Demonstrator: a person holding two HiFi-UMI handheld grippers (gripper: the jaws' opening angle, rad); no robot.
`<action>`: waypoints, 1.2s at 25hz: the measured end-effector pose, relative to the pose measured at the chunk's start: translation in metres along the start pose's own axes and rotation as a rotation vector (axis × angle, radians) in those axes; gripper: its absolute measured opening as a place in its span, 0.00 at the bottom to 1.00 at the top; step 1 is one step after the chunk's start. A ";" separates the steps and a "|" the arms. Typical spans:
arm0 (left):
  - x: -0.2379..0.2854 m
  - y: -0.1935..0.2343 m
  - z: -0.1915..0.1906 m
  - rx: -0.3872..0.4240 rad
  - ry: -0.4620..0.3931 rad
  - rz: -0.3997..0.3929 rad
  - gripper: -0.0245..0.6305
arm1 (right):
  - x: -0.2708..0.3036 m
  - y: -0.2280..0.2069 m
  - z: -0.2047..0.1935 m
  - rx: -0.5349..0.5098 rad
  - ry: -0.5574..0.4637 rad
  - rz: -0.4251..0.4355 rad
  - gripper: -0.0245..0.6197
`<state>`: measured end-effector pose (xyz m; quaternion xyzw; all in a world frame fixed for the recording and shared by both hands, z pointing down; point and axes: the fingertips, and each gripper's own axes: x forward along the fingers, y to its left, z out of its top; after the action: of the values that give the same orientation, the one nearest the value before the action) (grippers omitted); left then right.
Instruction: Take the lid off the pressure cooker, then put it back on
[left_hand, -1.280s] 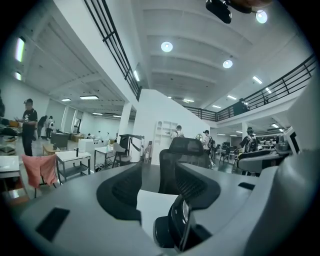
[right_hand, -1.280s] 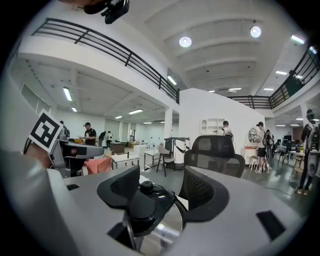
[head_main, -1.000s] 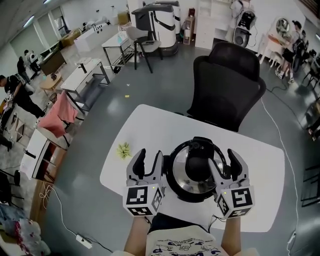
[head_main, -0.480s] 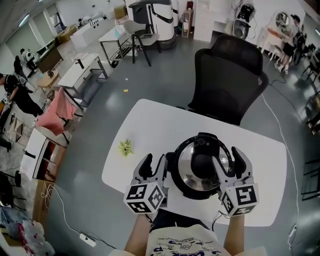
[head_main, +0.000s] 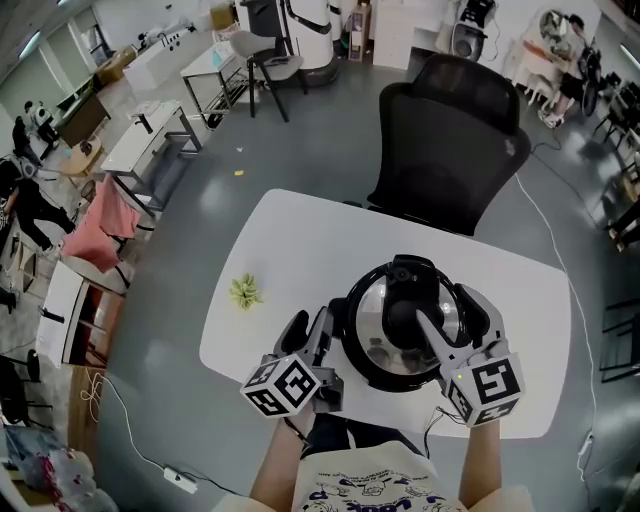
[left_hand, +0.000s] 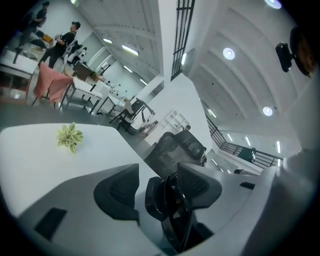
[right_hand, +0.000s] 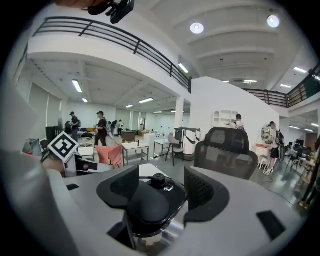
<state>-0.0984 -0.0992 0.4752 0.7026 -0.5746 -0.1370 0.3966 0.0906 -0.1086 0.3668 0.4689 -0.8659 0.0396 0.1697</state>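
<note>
While the lid is on the pressure cooker, I log the setup for the first step.

Change: my left gripper has come down beside the cooker and rolled, so its marker cube now shows tilted in the head view. Its jaws have just been opening and stand wide apart. The left gripper view shows the cooker's black side handle between them, closer to the right-hand jaw, with no pad pressing on it that I can see. Nothing held.

My right gripper has barely shifted. Its jaws are well apart and straddle the black lid handle, which rises between them and runs ahead to the valve knob. A gap shows at the right-hand jaw; at the other I cannot tell whether there is contact. I read this as not yet clamped.

Meaning for the task: the lid is not yet off. My judgement is that the left side is lining up to steady the body at its side handle while the right prepares to close on the lid handle and turn.

Cooker position: between my two grippers, on the white table. A small green object lies well to the left of the left gripper, untouched.

Writing: no brand or label legible on cooker or lid. Only the square markers on the cubes are readable as patterns.
</note>
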 end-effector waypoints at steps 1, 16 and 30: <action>0.001 0.003 -0.003 -0.027 0.005 -0.002 0.39 | 0.001 0.003 0.000 -0.015 0.012 0.022 0.50; 0.014 0.026 -0.024 -0.294 0.016 -0.028 0.42 | 0.018 0.032 -0.014 -0.311 0.291 0.377 0.52; 0.026 0.019 -0.037 -0.424 0.017 -0.096 0.35 | 0.027 0.048 -0.047 -0.502 0.540 0.584 0.53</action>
<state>-0.0797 -0.1088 0.5200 0.6313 -0.4954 -0.2674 0.5334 0.0493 -0.0927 0.4238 0.1232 -0.8692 -0.0044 0.4789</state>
